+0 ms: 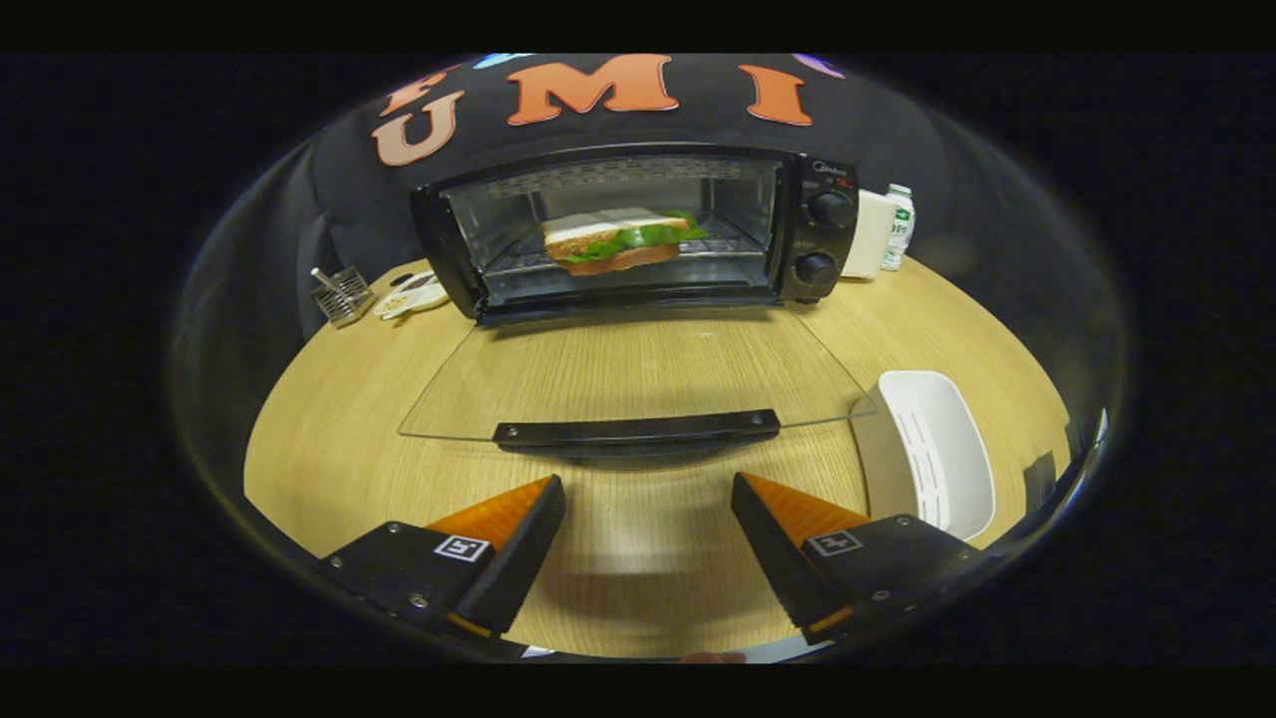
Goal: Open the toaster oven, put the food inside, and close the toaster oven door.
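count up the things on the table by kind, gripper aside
toaster oven, door down, sandwich inside: 1
white tray: 1
wire basket: 1
small dish: 1
white box: 1
bottle: 1
total: 6, sandwich makes 7
gripper open, short of the door handle

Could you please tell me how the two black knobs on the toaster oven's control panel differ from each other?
The upper knob sits high on the control panel, level with the top of the sandwich; the lower knob sits near the panel's bottom, level with the rack. The upper one has a small red mark above it; the lower has none. Both are round and black. The gripper is open, before the door handle.
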`<state>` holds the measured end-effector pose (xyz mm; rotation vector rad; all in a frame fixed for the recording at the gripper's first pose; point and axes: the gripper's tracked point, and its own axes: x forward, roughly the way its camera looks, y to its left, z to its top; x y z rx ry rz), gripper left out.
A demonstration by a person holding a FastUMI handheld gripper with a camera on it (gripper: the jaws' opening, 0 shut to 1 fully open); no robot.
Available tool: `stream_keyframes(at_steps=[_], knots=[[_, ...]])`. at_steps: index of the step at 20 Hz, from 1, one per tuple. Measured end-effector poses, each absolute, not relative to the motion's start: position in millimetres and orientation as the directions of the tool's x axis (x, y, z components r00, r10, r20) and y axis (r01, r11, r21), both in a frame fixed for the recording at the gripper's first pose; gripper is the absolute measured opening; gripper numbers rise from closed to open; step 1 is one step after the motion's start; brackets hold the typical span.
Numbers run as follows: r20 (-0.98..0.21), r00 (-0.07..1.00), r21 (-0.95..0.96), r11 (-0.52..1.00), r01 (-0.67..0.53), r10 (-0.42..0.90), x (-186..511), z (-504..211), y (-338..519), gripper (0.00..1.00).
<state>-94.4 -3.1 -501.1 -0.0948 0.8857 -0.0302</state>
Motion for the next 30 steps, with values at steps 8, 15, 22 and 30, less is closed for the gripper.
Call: stream_keyframes(at_steps=[8, 15, 22, 30], knots=[[-0.757, 0.652, -0.102, 0.994, -0.039, -0.052, -80.7, -481.1, 5.9, 0.99], [-0.721, 0.691, -0.122, 0.992, -0.043, -0.059, -68.8, -444.1, 8.9, 0.99], [-0.648, 0.76, -0.109, 0.994, -0.03, -0.048, -34.9, -388.8, 16.8, 0.98], [-0.595, 0.804, -0.039, 0.999, -0.008, -0.016, 7.4, -353.1, 21.6, 1.0]])
